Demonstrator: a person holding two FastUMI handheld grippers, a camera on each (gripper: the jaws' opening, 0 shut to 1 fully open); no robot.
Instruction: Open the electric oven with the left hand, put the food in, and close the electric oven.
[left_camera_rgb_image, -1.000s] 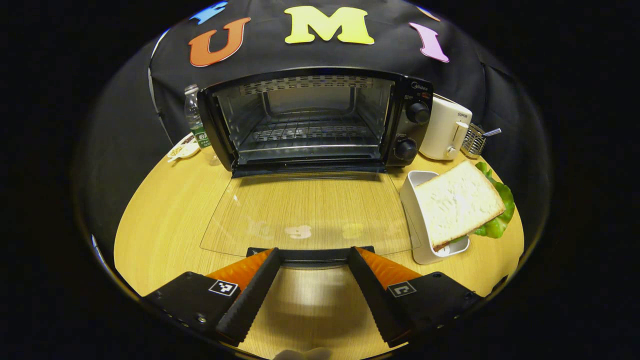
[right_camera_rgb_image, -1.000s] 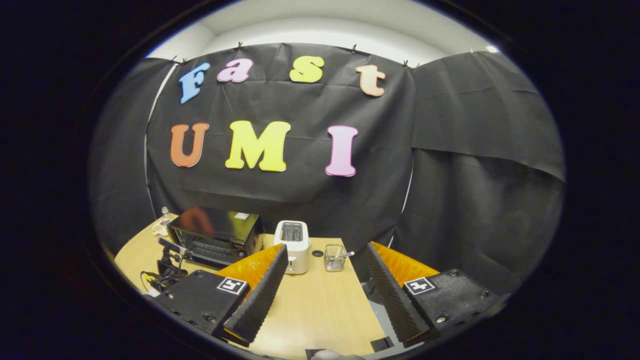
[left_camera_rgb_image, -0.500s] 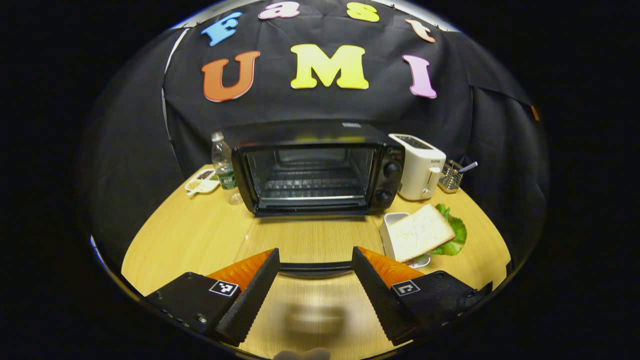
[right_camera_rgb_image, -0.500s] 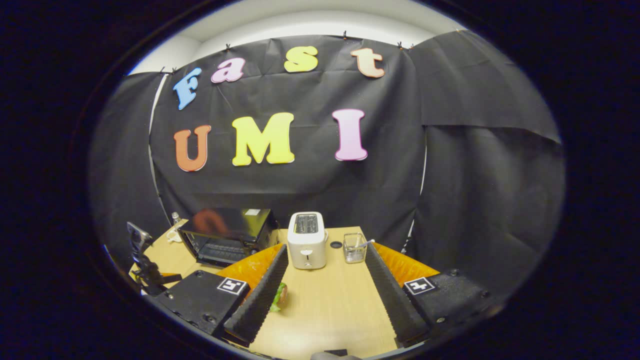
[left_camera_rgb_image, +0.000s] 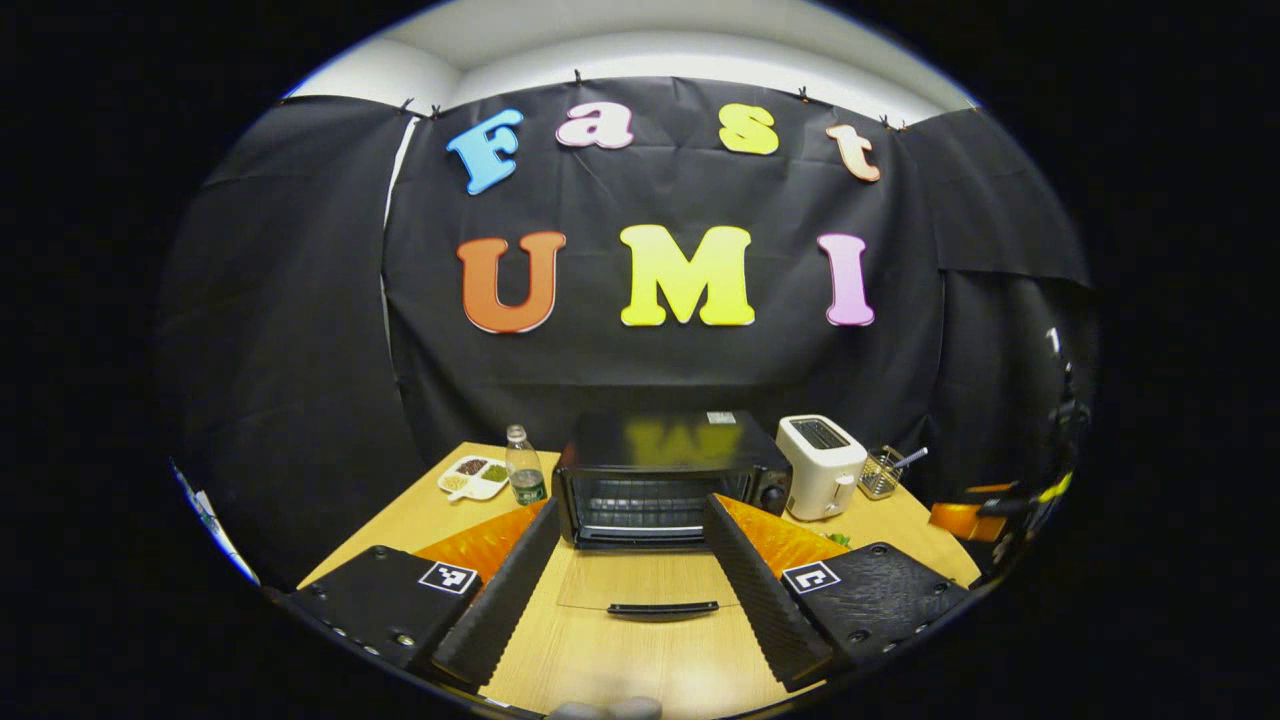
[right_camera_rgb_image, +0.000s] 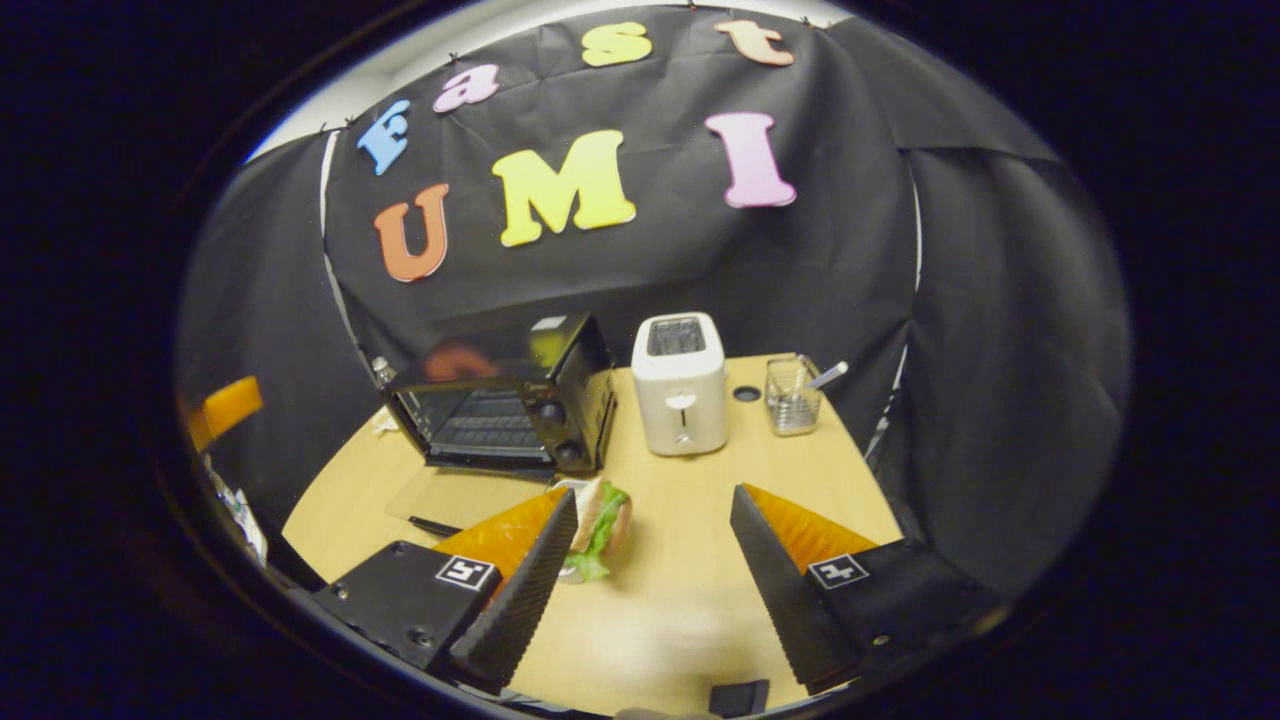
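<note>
Desk (left_camera_rgb_image: 420, 515) of pale wood fills the lower part of both views, backed by black cloth walls (left_camera_rgb_image: 300, 300) under a strip of white ceiling. Along the desk's back edge, in the left gripper view, stand a sectioned snack dish (left_camera_rgb_image: 474, 476), a water bottle (left_camera_rgb_image: 525, 477), the black electric oven (left_camera_rgb_image: 672, 478), a white toaster (left_camera_rgb_image: 819, 465) and a small wire basket (left_camera_rgb_image: 880, 473) holding a utensil. The oven's glass door (left_camera_rgb_image: 640, 580) lies folded down flat over the desk, its dark handle (left_camera_rgb_image: 662, 608) nearest the front edge, leaving the racks inside exposed. The left gripper (left_camera_rgb_image: 632, 545) hangs released above the front edge, its fingers spread wide around nothing, well apart from the door handle. In the right gripper view the sandwich (right_camera_rgb_image: 603, 516), bread with green lettuce, sits just in front of the oven's knob side, near the middle of the desk. The right gripper (right_camera_rgb_image: 652, 530) hovers released, its near finger overlapping the sandwich's edge in the view. Bare wood lies open between the sandwich and the desk's right edge.
</note>
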